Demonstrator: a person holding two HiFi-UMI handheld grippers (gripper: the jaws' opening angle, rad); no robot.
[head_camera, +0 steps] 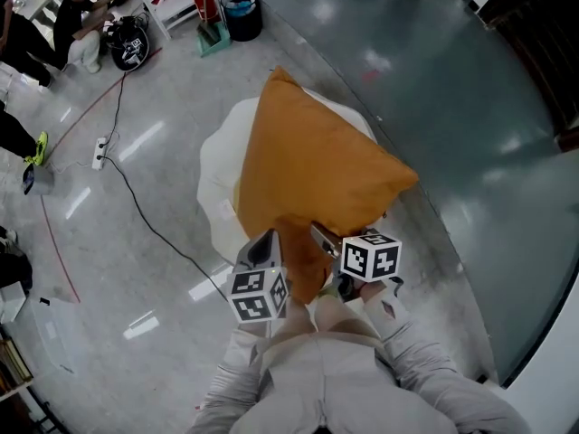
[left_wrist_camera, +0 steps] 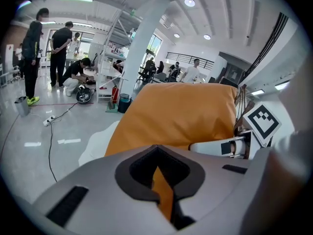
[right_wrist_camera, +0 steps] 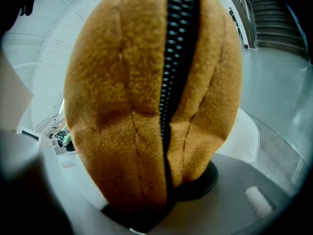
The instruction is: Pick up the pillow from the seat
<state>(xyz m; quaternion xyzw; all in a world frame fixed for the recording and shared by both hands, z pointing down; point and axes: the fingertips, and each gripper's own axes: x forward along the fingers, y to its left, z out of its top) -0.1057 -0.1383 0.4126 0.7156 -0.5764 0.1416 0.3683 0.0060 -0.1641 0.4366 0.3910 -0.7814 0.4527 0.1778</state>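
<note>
Orange pillow [head_camera: 312,165], centre frame, is held up over the white seat [head_camera: 215,174], with left gripper [head_camera: 269,242] and right gripper [head_camera: 324,240] both clenched on its near edge, apparently to share the lift.

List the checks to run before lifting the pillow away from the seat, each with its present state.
1. Left gripper grip: ok, pillow fabric pinched between its jaws.
2. Right gripper grip: ok, jaws closed on the pillow's zipper edge.
3. Clearance from the white seat: cannot tell, the pillow overlaps it from above.
4. Footing: cannot tell, a black cable runs toward the person and the feet are hidden.
5. Bystanders: ok, the people are far off across the floor.
</note>
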